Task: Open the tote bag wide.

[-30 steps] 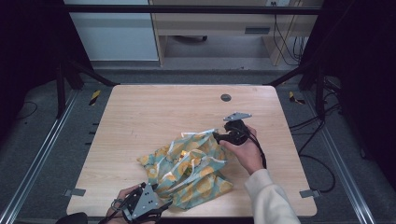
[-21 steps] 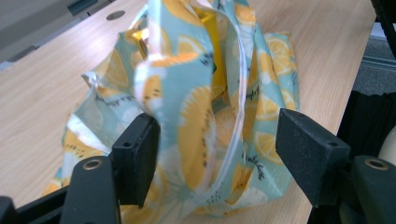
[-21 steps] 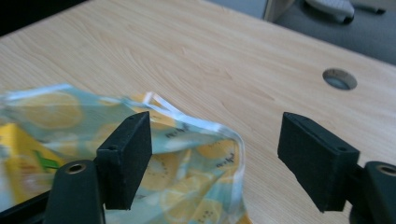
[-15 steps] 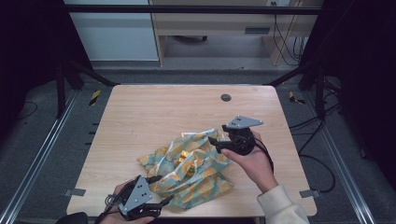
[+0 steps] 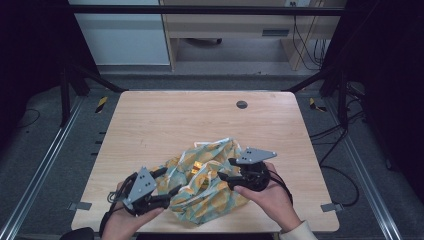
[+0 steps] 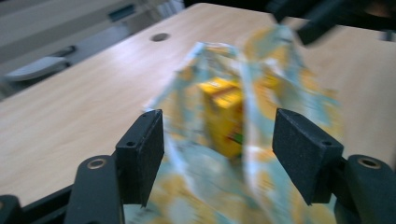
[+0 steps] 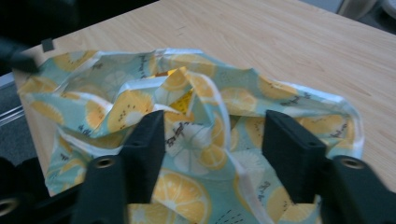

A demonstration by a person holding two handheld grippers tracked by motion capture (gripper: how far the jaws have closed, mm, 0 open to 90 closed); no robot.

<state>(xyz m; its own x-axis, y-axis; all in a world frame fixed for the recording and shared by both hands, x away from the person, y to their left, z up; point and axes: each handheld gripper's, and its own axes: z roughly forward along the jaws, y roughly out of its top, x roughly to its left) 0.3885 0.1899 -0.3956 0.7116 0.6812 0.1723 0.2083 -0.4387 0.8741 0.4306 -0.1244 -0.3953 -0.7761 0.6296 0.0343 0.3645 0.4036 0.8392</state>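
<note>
A light teal cloth (image 5: 205,192) printed with lemon slices lies crumpled on the near half of the wooden table (image 5: 175,125). A yellow box (image 6: 224,116) shows inside its folds, and its yellow shows between the folds (image 5: 197,166) from above. My left gripper (image 5: 170,182) is at the cloth's left edge. Its jaws have just been closing a little. They stand apart with raised cloth between them (image 6: 219,154). My right gripper (image 5: 226,169) is at the cloth's right side. Its jaws have just been closing, with a fold of cloth (image 7: 196,126) between them and a gap on both sides.
A round dark hole (image 5: 241,104) sits in the tabletop near the far edge. The far half of the table is bare wood. Metal frame rails (image 5: 45,170) run along both sides, and cables (image 5: 330,150) trail off the right edge.
The left gripper rose from the table's front edge to the cloth's left side. The right gripper moved nearer along the cloth's right side, and the cloth is more bunched up.
</note>
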